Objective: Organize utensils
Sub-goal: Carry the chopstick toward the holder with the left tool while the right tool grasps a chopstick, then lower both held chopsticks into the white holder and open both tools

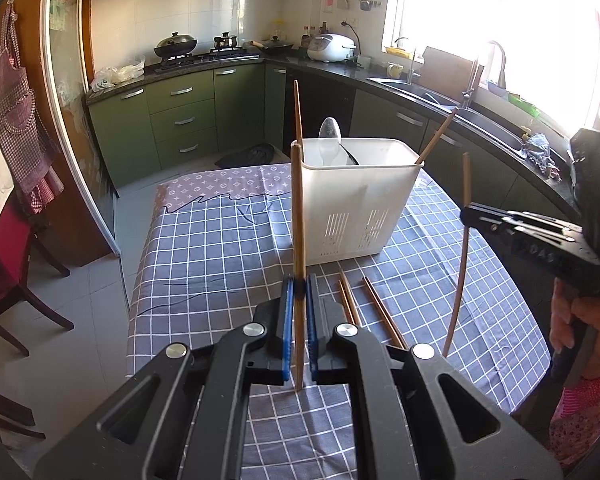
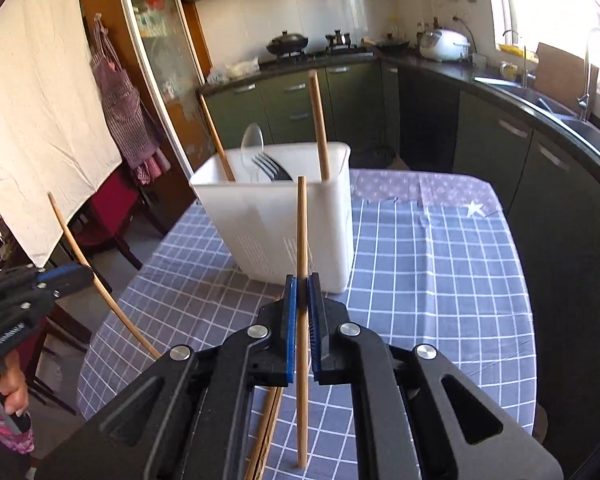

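A white utensil caddy (image 1: 354, 204) stands on the checked tablecloth; it also shows in the right wrist view (image 2: 276, 220). It holds a spoon (image 1: 329, 130), a fork (image 2: 270, 168) and two wooden chopsticks (image 2: 319, 124). My left gripper (image 1: 299, 292) is shut on an upright wooden chopstick (image 1: 298, 208), just in front of the caddy. My right gripper (image 2: 302, 296) is shut on another upright chopstick (image 2: 302, 232); that gripper shows at right in the left wrist view (image 1: 476, 216). Three chopsticks (image 1: 374, 308) lie on the cloth before the caddy.
The table (image 2: 440, 264) stands in a kitchen. Green cabinets with a dark counter (image 1: 420, 96) run behind and to the right, with a sink and stove. Wooden chairs (image 1: 16, 280) stand left of the table.
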Available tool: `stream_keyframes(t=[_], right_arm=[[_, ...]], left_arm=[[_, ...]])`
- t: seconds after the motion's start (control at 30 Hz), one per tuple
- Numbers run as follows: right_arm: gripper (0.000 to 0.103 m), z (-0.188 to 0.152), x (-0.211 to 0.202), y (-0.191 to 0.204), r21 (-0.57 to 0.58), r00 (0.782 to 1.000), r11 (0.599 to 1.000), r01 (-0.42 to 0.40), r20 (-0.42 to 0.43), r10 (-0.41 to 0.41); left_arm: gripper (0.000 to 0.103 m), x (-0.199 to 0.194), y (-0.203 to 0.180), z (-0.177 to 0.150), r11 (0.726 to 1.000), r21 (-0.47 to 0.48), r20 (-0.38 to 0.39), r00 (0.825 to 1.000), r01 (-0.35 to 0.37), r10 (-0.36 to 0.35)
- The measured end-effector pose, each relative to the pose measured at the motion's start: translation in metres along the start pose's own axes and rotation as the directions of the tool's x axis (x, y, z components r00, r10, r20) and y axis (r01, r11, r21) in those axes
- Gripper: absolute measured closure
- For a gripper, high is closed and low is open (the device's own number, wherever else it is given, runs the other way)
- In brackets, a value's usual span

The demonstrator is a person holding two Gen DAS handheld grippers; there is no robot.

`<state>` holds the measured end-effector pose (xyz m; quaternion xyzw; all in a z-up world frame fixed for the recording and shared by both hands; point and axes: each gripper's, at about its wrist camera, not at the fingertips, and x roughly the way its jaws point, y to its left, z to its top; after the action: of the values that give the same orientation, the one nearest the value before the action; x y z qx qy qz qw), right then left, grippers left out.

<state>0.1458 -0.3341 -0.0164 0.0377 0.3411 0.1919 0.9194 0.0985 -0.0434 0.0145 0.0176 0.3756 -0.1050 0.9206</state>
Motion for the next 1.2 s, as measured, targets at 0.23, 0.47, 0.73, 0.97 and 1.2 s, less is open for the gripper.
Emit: stream_keyframes(t=[0.23, 0.47, 0.73, 0.97, 1.2], right_arm=[[0.096, 0.0, -0.024, 0.007, -0.018, 0.999, 1.0, 0.015, 0.043, -0.014], [0.096, -0.003, -0.03, 0.007, -0.012, 0.999, 1.0, -0.004, 0.049, 0.005], [0.096, 0.013, -0.027, 0.011, -0.017, 0.998, 1.0, -0.022, 0.064, 0.023], [0.097, 0.04, -0.038, 0.022, -0.037, 0.994, 0.998, -0.057, 0.096, 0.061], [0.096, 0.087, -0.072, 0.034, -0.047, 0.977, 0.995, -0.088, 0.19, 0.095]], left_arm=[[0.097, 0.0, -0.002, -0.001, 1.0, 0.005, 0.001, 1.0, 0.004, -0.004], [0.097, -0.005, -0.003, 0.003, 1.0, 0.009, 0.012, 1.0, 0.012, -0.012], [0.097, -0.004, -0.006, 0.014, 0.999, 0.01, 0.011, 0.999, 0.032, -0.032], [0.097, -0.007, -0.011, 0.039, 0.998, 0.025, 0.02, 0.998, 0.052, -0.053], [0.097, -0.028, -0.019, 0.087, 0.993, 0.031, 0.066, 0.991, 0.115, -0.116]])
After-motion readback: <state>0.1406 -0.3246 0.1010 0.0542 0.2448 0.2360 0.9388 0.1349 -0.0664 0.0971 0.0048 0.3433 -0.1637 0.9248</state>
